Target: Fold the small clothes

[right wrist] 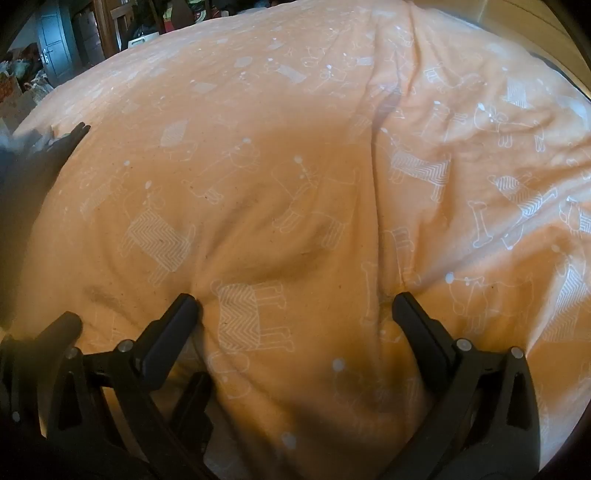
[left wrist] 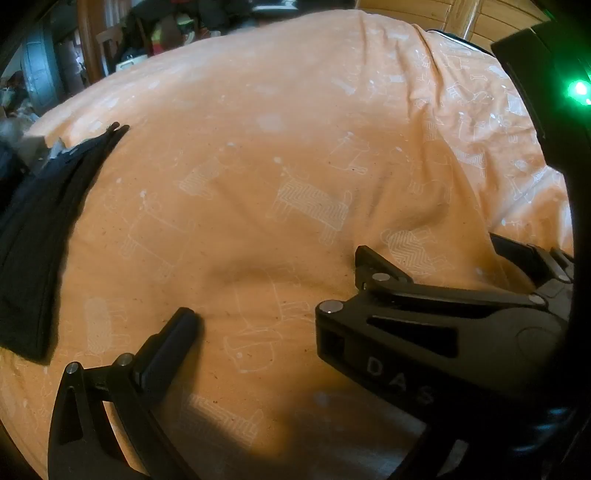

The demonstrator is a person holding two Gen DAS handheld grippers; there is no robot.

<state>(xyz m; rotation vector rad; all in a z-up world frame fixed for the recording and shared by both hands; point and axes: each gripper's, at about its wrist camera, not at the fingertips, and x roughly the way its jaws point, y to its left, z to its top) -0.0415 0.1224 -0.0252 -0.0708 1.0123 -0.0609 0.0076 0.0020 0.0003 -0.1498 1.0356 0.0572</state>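
A dark, folded garment [left wrist: 33, 240] lies flat at the left edge of an orange bed cover [left wrist: 258, 147] printed with white dogs. It also shows as a dark shape [right wrist: 37, 166] at the far left of the right wrist view. My left gripper [left wrist: 295, 321] hovers open over bare cover, to the right of the garment. Its right finger is hidden behind my right gripper [left wrist: 436, 258], which crosses in from the right. My right gripper [right wrist: 293, 301] is open just above a wrinkled stretch of cover and holds nothing. One left finger [right wrist: 62, 325] shows beside it.
The bed cover [right wrist: 295, 147] fills both views, with creases running up its right half. Beyond the far left edge stand a blue-grey door [right wrist: 55, 48], wooden furniture and piled clutter [left wrist: 166, 33]. Wooden panelling [left wrist: 461, 18] rises at the top right.
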